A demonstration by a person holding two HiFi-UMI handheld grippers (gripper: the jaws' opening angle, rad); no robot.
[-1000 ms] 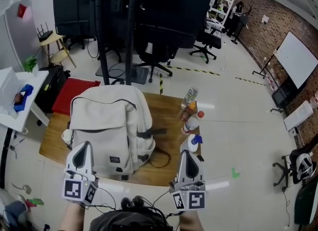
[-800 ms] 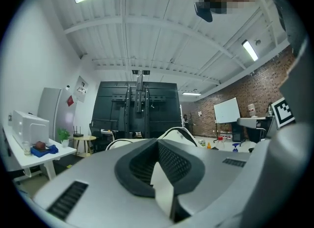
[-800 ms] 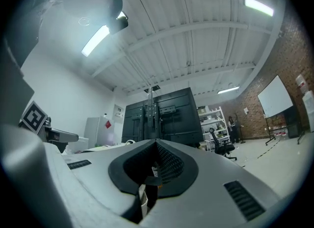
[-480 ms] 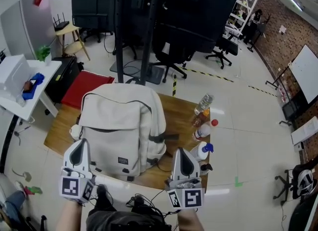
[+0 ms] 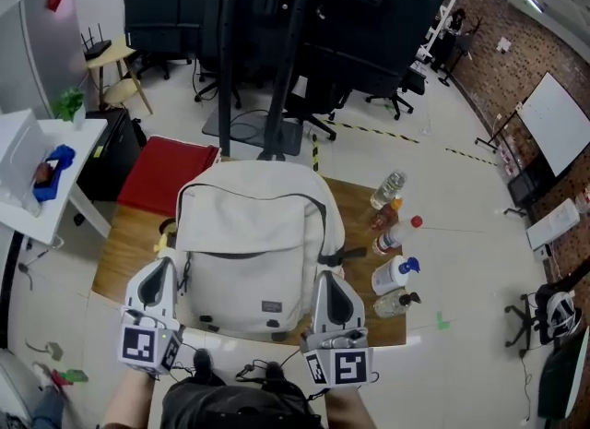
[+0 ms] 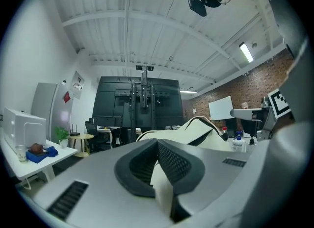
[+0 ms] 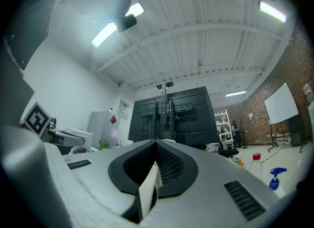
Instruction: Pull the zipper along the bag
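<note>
Nearest, low at the near left edge of the desk (image 5: 129, 247): the left gripper (image 5: 159, 268), pressed together with nothing pinched, tips pointing far toward the backpack. Level with it at the near right: the right gripper (image 5: 329, 280), likewise pressed together and empty, just beside the near right corner of the bag.

Between and just beyond the two: the cream backpack (image 5: 253, 247), lying flat in the middle of the desk, front flap up, base toward the near edge. Arching round its far end: a dark zipper track (image 5: 320, 210). Slider and pull tab too small to make out from here.

Judged by its slumped, rounded shape: soft cloth, little stiffness, probably light and apt to slide or bunch on the smooth wood under a one-sided tug. Best handled by pinching the fabric or a strap close beside the track with one gripper for tension, then nipping the small tab with the other and drawing along the curve, not across it. Little to bite on a tab that size, so a deep, square pinch.

Right of the bag: a spray bottle (image 5: 391, 276) and more bottles, close enough to topple. Farther left, on the floor: a red mat (image 5: 166, 173). Farthest: a tall black stand (image 5: 277, 67).
</note>
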